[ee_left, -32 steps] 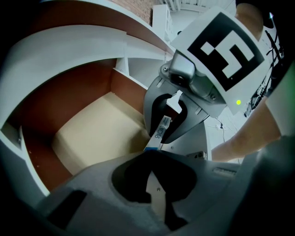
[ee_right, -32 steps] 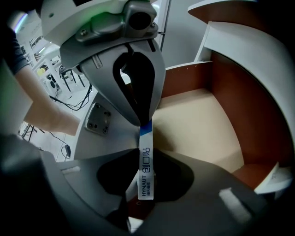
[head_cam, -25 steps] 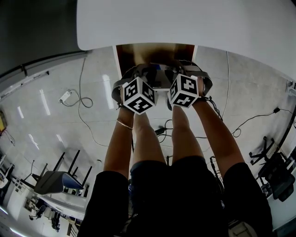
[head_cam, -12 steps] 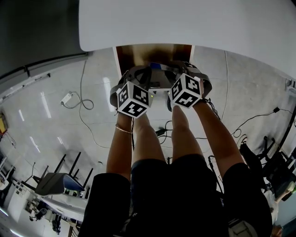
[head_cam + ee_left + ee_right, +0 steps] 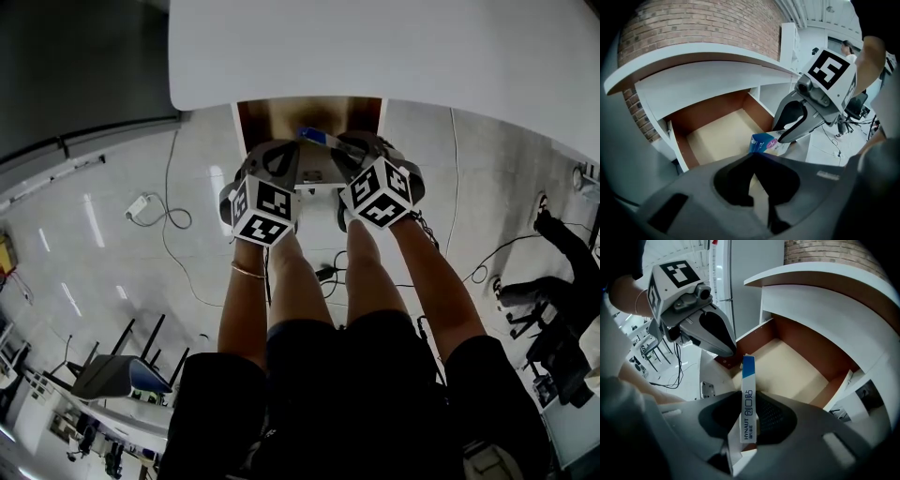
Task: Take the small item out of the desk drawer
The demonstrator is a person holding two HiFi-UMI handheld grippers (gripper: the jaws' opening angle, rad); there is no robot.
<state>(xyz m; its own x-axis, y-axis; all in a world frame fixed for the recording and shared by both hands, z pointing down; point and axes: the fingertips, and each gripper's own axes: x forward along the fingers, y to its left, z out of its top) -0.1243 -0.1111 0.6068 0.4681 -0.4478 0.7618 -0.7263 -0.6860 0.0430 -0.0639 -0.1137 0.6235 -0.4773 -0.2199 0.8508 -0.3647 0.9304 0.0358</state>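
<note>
The desk drawer (image 5: 309,111) stands open under the white desktop, and its pale wooden floor (image 5: 787,366) lies bare. A narrow white box with a blue end (image 5: 748,404) stands upright between the jaws of my right gripper (image 5: 749,430), which is shut on it. The box hangs over the drawer's front edge. It also shows in the head view as the small box (image 5: 314,137), and in the left gripper view as the box (image 5: 764,143) under the right gripper (image 5: 797,123). My left gripper (image 5: 759,161) is shut with nothing in it, close beside the right one.
The white desktop (image 5: 394,47) overhangs the drawer. The person's legs (image 5: 319,281) are below the grippers. Cables and a power strip (image 5: 139,202) lie on the glossy floor, with chairs (image 5: 562,309) at the right. A brick wall (image 5: 693,23) rises behind the desk.
Both grippers have risen and rolled a little. The box has come up with the right gripper and now shows over the drawer's front edge.
</note>
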